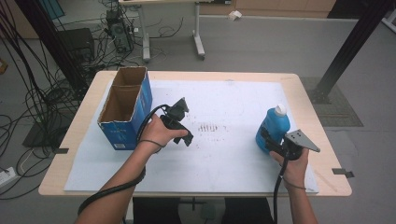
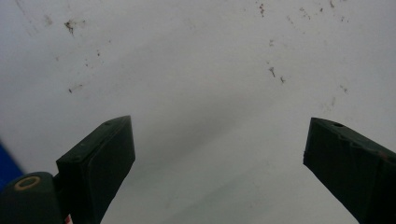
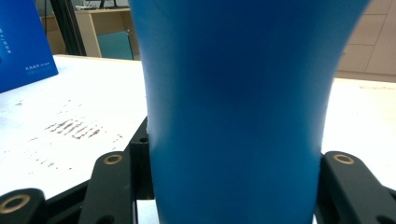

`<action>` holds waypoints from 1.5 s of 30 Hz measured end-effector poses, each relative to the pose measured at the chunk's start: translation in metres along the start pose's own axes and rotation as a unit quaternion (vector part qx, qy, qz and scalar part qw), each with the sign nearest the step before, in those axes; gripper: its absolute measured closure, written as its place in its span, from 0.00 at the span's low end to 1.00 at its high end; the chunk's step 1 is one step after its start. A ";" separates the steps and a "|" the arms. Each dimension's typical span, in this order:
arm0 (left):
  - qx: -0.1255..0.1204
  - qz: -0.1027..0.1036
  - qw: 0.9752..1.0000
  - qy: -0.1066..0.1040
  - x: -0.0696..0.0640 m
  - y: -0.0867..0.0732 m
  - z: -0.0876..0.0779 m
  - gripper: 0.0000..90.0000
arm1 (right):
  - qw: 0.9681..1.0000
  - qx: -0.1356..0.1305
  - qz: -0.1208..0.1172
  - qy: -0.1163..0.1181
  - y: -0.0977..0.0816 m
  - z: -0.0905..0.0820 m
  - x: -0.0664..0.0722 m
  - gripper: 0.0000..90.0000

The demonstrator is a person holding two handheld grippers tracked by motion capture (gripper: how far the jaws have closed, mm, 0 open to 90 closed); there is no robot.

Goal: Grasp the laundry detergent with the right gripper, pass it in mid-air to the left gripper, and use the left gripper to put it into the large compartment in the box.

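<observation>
A blue bottle [image 1: 273, 126] with a white cap stands upright at the right side of the white mat [image 1: 233, 98]. My right gripper [image 1: 269, 141] is shut on its lower body from the near side. In the right gripper view the bottle [image 3: 233, 107] sits between the two black jaws, and both pads press its sides. My left gripper [image 1: 185, 137] hovers over the mat left of centre, pointing down. Its jaws [image 2: 217, 154] stand wide apart with nothing but bare mat between them.
An open blue cardboard box [image 1: 125, 106] with two compartments stands at the mat's left edge; it appears at the far left in the right gripper view [image 3: 21, 42]. Brown smudges [image 1: 208, 127] mark the mat's middle. The wooden table rim [image 1: 327, 140] runs close to the bottle's right.
</observation>
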State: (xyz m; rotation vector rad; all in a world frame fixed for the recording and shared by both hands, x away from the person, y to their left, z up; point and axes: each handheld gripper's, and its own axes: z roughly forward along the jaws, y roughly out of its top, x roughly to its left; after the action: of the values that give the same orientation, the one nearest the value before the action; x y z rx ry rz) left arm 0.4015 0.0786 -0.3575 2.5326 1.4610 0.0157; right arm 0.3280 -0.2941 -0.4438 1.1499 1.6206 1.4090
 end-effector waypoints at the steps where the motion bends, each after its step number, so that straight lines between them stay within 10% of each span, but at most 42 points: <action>1: 0.000 0.000 1.000 0.001 0.000 0.000 0.000 0.10 | 1.000 0.000 -0.001 0.001 0.000 0.000 0.000 0.49; 45: 0.002 -0.003 1.000 0.002 0.000 -0.001 0.001 0.10 | 1.000 -0.001 0.001 0.002 0.000 0.000 -0.001 0.49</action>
State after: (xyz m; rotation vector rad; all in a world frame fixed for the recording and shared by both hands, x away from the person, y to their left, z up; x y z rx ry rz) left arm 0.4010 0.0788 -0.3588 2.5317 1.4717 0.0161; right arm 0.3283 -0.2945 -0.4440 1.1482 1.6219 1.4150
